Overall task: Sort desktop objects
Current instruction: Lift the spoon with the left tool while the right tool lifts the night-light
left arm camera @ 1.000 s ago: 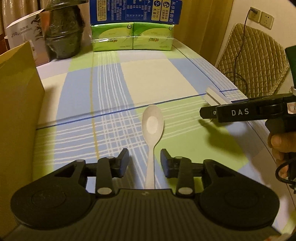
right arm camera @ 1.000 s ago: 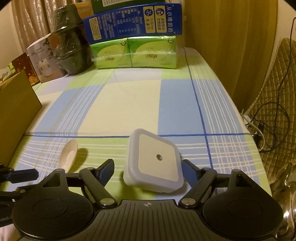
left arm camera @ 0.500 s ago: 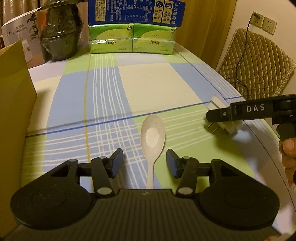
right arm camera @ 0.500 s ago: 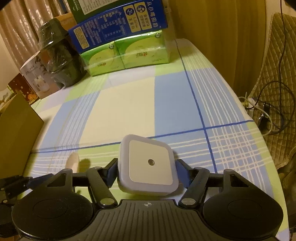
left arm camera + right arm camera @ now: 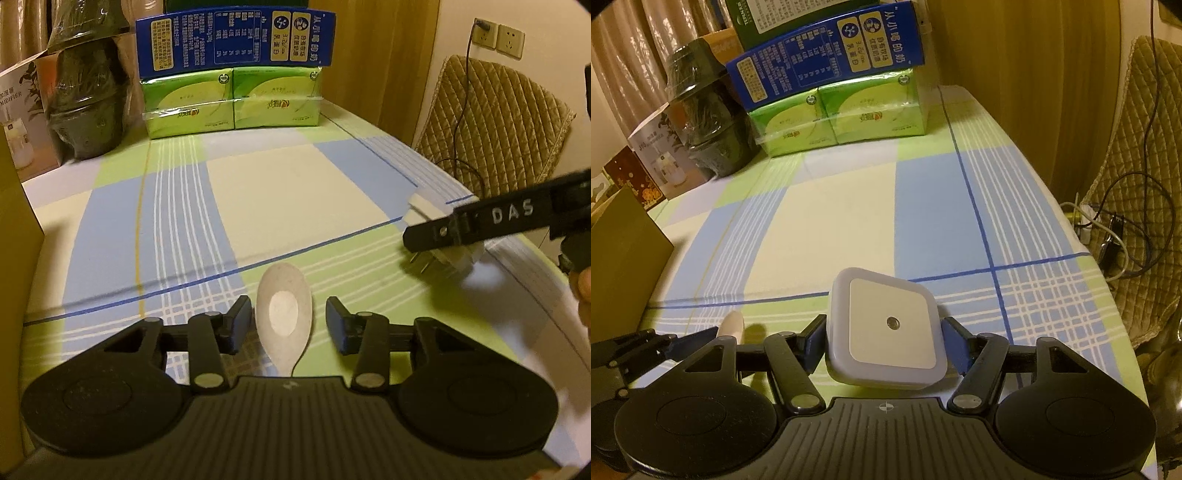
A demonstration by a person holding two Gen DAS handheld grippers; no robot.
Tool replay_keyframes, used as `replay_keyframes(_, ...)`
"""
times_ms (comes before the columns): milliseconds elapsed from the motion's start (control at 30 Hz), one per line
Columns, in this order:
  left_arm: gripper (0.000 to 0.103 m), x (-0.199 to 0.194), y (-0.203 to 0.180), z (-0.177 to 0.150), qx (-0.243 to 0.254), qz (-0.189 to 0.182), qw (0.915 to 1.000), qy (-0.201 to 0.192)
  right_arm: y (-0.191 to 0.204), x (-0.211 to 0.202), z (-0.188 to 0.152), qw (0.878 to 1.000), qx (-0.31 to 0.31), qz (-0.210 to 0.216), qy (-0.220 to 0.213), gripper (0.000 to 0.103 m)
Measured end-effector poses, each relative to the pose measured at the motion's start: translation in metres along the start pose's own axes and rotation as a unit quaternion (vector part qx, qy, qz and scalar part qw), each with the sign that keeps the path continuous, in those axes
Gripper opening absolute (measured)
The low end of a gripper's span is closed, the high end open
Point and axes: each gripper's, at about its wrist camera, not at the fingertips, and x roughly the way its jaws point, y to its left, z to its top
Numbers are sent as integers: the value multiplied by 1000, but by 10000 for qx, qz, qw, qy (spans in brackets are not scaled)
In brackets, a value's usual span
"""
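A white spoon (image 5: 283, 321) lies flat on the checked tablecloth (image 5: 258, 192), handle toward me. My left gripper (image 5: 288, 314) is open, its fingers on either side of the spoon's bowl and clear of it. My right gripper (image 5: 884, 332) is shut on a white square night light (image 5: 886, 325), pressing on its left and right sides. In the left wrist view the right gripper (image 5: 443, 236) holds the night light (image 5: 460, 256) just above the table near the right edge, plug prongs down. The right wrist view catches the spoon's tip (image 5: 733, 323) beside the left gripper (image 5: 701, 334).
A brown cardboard box (image 5: 620, 266) stands at the left edge. At the back are green tissue packs (image 5: 229, 103), a blue carton (image 5: 236, 40), a black wrapped pot (image 5: 88, 103) and a humidifier box (image 5: 661, 162). A quilted chair (image 5: 495, 136) and cables (image 5: 1115, 229) sit beyond the right edge.
My left gripper has slid forward along the spoon, so the bowl now sits between its fingers. My right gripper has shut on the night light and raised it a little.
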Motion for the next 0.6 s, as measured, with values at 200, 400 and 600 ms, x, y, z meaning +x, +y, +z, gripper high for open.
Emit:
replay_keyframes(200,37,-1,2,-3,-11,8,10000,-97,1,-1,1,10000,4,41,-23,63)
replay_keyframes(400,31,3,0,-3,53,25,9998,-171,0,-2,3,10000,28,39,-63,63)
replay_keyframes(600,28,3,-1,-2,-16,65,9999,-94,2,-1,3,10000,-10,50,-62,63)
